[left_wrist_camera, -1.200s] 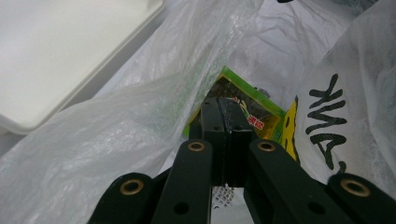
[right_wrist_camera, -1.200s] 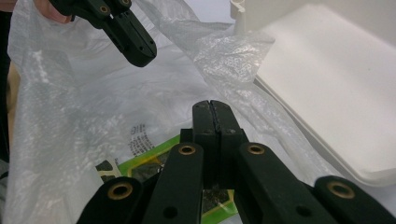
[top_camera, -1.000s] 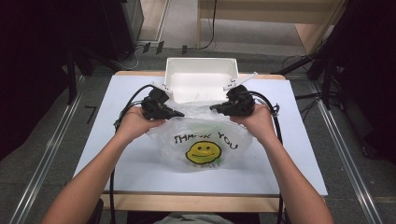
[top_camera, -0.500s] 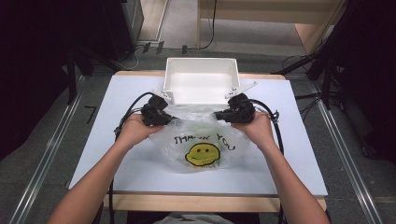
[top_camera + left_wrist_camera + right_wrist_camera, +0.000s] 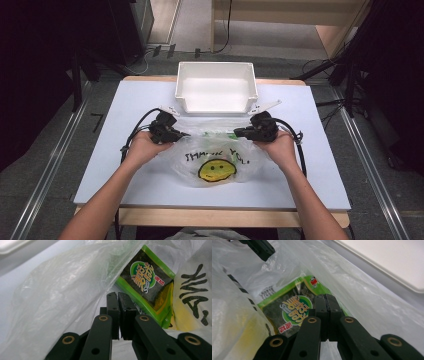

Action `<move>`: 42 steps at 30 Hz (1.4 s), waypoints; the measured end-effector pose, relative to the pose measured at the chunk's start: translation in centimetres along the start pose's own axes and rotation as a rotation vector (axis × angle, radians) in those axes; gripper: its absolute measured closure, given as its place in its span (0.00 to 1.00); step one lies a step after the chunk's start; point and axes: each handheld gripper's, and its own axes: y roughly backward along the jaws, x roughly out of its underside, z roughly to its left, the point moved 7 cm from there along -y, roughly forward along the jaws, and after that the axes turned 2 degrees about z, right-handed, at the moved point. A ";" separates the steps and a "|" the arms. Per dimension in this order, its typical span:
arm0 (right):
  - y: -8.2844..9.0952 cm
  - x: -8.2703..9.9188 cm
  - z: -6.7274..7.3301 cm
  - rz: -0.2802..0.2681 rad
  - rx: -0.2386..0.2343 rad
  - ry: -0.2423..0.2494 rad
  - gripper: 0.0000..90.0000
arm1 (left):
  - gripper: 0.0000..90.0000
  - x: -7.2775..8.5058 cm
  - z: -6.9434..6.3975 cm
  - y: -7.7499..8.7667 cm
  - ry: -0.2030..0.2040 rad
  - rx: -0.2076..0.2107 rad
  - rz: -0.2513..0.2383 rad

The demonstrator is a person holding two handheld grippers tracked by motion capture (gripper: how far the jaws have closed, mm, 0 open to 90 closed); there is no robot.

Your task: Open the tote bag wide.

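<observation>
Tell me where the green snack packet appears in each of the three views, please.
High view: the green snack packet shows faintly through the bag's top edge, between the two tongs.
Left gripper view: upper right, inside the bag.
Right gripper view: centre left, behind the shut tongs.
Shared landmark: the clear plastic bag with black lettering.

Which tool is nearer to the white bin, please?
Roughly level; the right tool looks marginally nearer. It grips the bag below the white bin's right corner, while the left tool grips it below the left corner.
</observation>
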 end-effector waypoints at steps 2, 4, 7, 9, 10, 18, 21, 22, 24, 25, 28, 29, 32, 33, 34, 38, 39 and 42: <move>-0.1 0.4 -0.1 0.005 0.002 -0.009 1.00 | 0.99 0.2 0.0 -0.2 0.006 0.001 0.000; -0.2 0.5 -0.1 0.004 0.005 -0.004 1.00 | 0.99 0.4 0.0 -0.4 0.009 -0.002 0.002; -0.4 1.1 -0.2 0.019 0.020 -0.008 1.00 | 0.98 0.7 0.1 -0.7 0.014 -0.007 0.006; -0.6 1.5 -0.3 0.027 0.030 -0.001 1.00 | 0.98 0.9 0.2 -0.9 0.014 -0.021 0.005; -0.8 1.8 -0.3 0.034 0.040 -0.007 1.00 | 0.98 1.0 0.2 -1.0 0.017 -0.026 0.008; -1.8 3.4 -1.4 0.063 0.094 -0.041 1.00 | 0.98 1.6 1.0 -1.8 0.084 -0.061 0.003; -1.9 3.8 -1.7 0.080 0.110 -0.058 1.00 | 0.97 1.7 1.2 -2.0 0.107 -0.060 -0.007; -2.0 4.1 -2.0 0.079 0.127 -0.061 1.00 | 0.97 1.8 1.4 -2.0 0.118 -0.067 -0.010; -2.0 4.3 -2.3 0.078 0.142 -0.071 1.00 | 0.97 1.8 1.7 -2.1 0.140 -0.073 -0.021; -2.0 4.4 -2.5 0.080 0.154 -0.070 1.00 | 0.98 1.9 1.9 -2.1 0.147 -0.090 -0.019; -1.9 4.8 -3.1 0.089 0.182 -0.092 1.00 | 0.98 2.2 2.4 -2.0 0.162 -0.111 -0.021; -1.8 5.0 -3.3 0.087 0.184 -0.100 1.00 | 0.98 2.3 2.5 -2.0 0.165 -0.121 -0.017; -1.7 5.5 -3.7 0.086 0.198 -0.123 1.00 | 0.99 2.6 3.1 -2.0 0.176 -0.158 -0.009; -1.7 5.5 -3.7 0.086 0.198 -0.123 1.00 | 1.00 2.6 3.1 -2.0 0.176 -0.158 -0.009; -1.6 5.7 -4.0 0.087 0.209 -0.125 1.00 | 1.00 2.7 3.2 -1.9 0.195 -0.152 -0.017; -1.5 6.1 -4.4 0.086 0.230 -0.151 1.00 | 1.00 3.1 3.7 -1.4 0.194 -0.198 -0.023; -1.5 6.1 -4.4 0.086 0.230 -0.151 1.00 | 1.00 3.1 3.7 -1.4 0.194 -0.198 -0.023; -1.2 6.4 -4.8 0.079 0.244 -0.181 1.00 | 1.00 3.5 4.2 -0.9 0.213 -0.228 -0.042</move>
